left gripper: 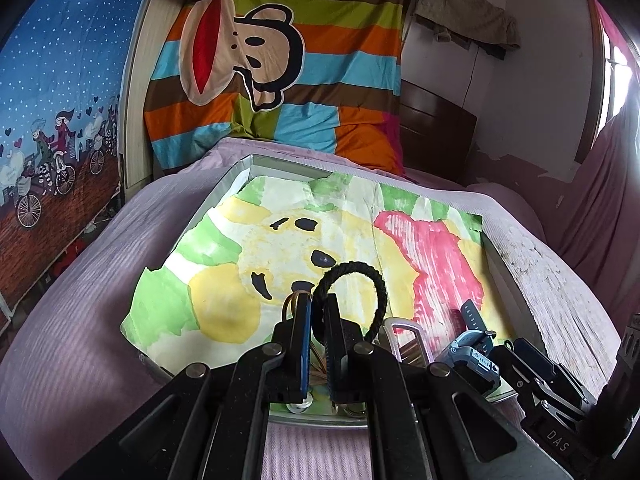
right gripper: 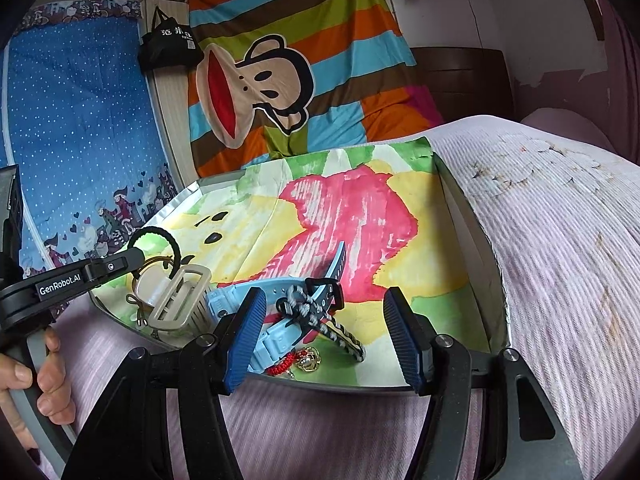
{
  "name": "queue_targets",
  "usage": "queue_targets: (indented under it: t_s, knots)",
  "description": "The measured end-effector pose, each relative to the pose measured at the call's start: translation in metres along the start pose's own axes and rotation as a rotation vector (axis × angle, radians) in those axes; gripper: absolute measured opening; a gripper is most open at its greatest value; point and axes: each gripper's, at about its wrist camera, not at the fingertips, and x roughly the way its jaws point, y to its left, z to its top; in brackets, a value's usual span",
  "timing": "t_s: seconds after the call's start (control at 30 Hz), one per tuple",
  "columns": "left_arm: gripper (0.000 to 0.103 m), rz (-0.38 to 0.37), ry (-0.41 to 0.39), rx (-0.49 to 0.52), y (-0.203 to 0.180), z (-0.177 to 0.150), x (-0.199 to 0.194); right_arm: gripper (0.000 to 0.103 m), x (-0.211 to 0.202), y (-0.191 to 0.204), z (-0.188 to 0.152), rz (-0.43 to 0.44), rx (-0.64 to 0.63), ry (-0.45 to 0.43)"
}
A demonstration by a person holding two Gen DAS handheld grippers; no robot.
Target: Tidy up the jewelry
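While the left gripper [left gripper: 318, 312] pinches a black braided hair tie [left gripper: 360, 276] between its two blue pads, the loop of the tie stands up just past its tips. Thin brown bands [left gripper: 291, 300] sit right at the left pad too, but it is hard to tell if they are pinched as well. This gripper hangs over the near edge of a shallow tray [left gripper: 236, 172] lined with a painted paper [left gripper: 224, 248] in yellow, green and pink. To its right lie a pale hair clip [left gripper: 404, 330] and a blue watch [left gripper: 474, 346]. The right gripper [right gripper: 326, 334] has its jaws spread wide apart and holds nothing. Between its pads, at the near end of the tray, lies the blue watch, with a black and white bow [right gripper: 302, 308] on top of it. Just below the watch sit a red cord [right gripper: 282, 366] and a small gold charm [right gripper: 308, 360]. A hand [right gripper: 28, 380] grips the left gripper's handle, far to the left of the right gripper. The tray rests on a pink bed cover [right gripper: 560, 248], and a striped monkey blanket [right gripper: 280, 80] hangs beyond it.
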Motion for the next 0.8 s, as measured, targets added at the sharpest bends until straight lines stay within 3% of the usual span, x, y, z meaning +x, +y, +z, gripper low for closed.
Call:
queue_targets:
  t_s: [0.1,0.33,0.4,0.53,0.7,0.8]
  knots:
    - [0.014,0.005,0.0,-0.002,0.0,-0.001,-0.001,0.059,0.0,0.0,0.0,-0.001,0.002,-0.004]
    - [0.05,0.005,-0.042,-0.02,0.005,-0.003,-0.012,0.067,-0.01,0.0,0.0,0.002,0.001,-0.046]
    - [0.056,0.004,-0.054,-0.024,0.006,-0.004,-0.018,0.072,-0.016,0.004,0.001,-0.002,-0.013,-0.071]
    - [0.084,0.023,-0.091,-0.018,0.009,-0.006,-0.033,0.09,-0.033,0.012,0.002,-0.013,-0.042,-0.131]
    - [0.096,0.04,-0.14,0.01,0.012,-0.007,-0.054,0.1,-0.056,0.02,0.004,-0.026,-0.064,-0.192]
    - [0.102,0.062,-0.176,0.027,0.013,-0.009,-0.067,0.101,-0.069,0.026,0.004,-0.025,-0.072,-0.218]
